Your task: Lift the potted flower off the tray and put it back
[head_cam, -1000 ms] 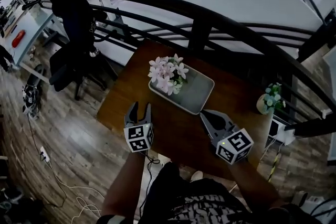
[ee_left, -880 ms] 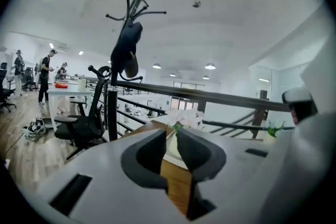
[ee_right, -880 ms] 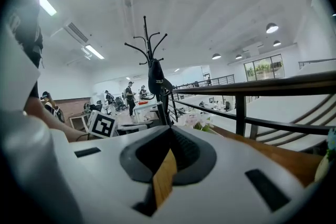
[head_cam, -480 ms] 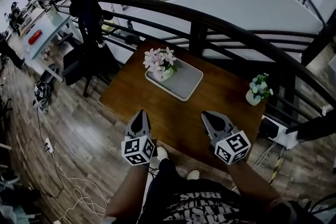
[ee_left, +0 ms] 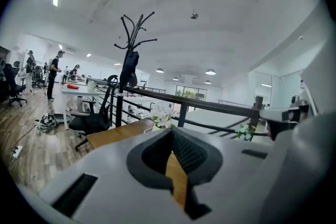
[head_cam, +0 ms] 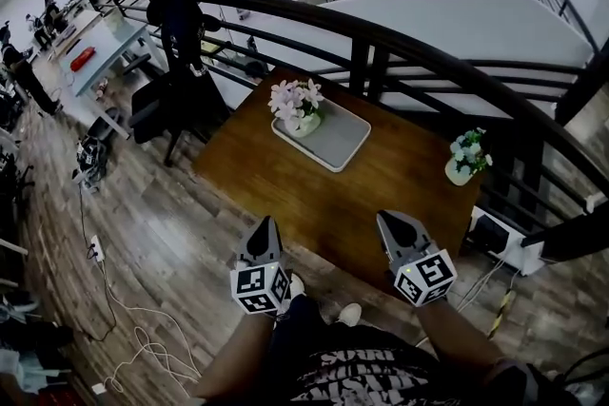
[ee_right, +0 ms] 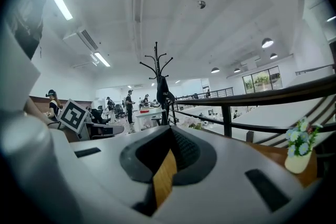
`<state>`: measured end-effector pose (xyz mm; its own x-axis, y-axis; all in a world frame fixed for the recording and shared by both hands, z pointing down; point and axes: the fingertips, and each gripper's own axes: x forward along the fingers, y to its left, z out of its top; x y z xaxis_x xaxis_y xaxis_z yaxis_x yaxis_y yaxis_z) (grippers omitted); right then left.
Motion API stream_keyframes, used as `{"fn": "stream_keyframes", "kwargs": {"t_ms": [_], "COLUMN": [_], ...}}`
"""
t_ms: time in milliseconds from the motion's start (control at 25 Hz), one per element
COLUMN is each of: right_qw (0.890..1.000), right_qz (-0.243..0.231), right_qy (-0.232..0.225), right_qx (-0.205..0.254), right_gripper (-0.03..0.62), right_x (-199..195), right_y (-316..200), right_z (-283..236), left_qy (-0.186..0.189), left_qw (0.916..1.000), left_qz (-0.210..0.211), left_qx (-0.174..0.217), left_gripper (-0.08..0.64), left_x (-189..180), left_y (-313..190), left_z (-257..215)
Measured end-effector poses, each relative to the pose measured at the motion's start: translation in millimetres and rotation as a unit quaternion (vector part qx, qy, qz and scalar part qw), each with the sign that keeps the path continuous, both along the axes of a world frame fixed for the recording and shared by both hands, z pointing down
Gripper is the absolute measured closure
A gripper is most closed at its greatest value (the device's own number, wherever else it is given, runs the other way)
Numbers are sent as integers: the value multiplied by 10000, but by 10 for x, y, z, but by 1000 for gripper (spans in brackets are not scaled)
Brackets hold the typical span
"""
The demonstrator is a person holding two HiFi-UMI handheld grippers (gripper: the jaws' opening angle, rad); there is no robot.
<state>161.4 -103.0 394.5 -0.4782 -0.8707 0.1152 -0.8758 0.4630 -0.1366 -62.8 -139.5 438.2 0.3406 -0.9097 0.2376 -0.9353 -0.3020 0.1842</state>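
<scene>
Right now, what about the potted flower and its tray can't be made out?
- Grey rectangular tray: left gripper view, mostly hidden behind the left gripper.
- Pot of the pink-and-white potted flower: head view, under blooms, too small.
- That flower, right gripper view: tiny, behind the right gripper.

Brown wooden table (head_cam: 314, 195); lying on it a grey tray (head_cam: 348, 142), set askew; standing on it too, well right of the tray, a small pale pot (head_cam: 458, 173) of blue-white flowers.

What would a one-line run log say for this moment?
Pink-flowered plant in pale pot: on grey rectangular tray | left gripper: shut, empty | right gripper: shut, empty | both short of tray
</scene>
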Motion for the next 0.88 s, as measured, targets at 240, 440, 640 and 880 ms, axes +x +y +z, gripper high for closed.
{"fn": "stream_keyframes", "kwargs": {"t_ms": [240, 440, 640, 880], "right_qw": [9997, 9991, 9985, 9986], "right_qz": [202, 335, 477, 484], "right_qy": [-45, -124, -167, -136], "right_qx": [-162, -218, -227, -141], "right_gripper": [594, 594, 594, 594], "right_x": [31, -37, -80, -356], "right_y": [177, 113, 120, 60], "right_z": [95, 114, 125, 3], "left_qy": [-96, -229, -191, -72], "left_qw": [9998, 9993, 9993, 9993], "left_qz": [109, 255, 275, 337], "left_qx": [-134, -176, -141, -160], "left_gripper": [552, 552, 552, 552], "left_x": [-81, -148, -244, -414], "left_y": [127, 18, -18, -46], "left_z": [39, 34, -13, -50]}}
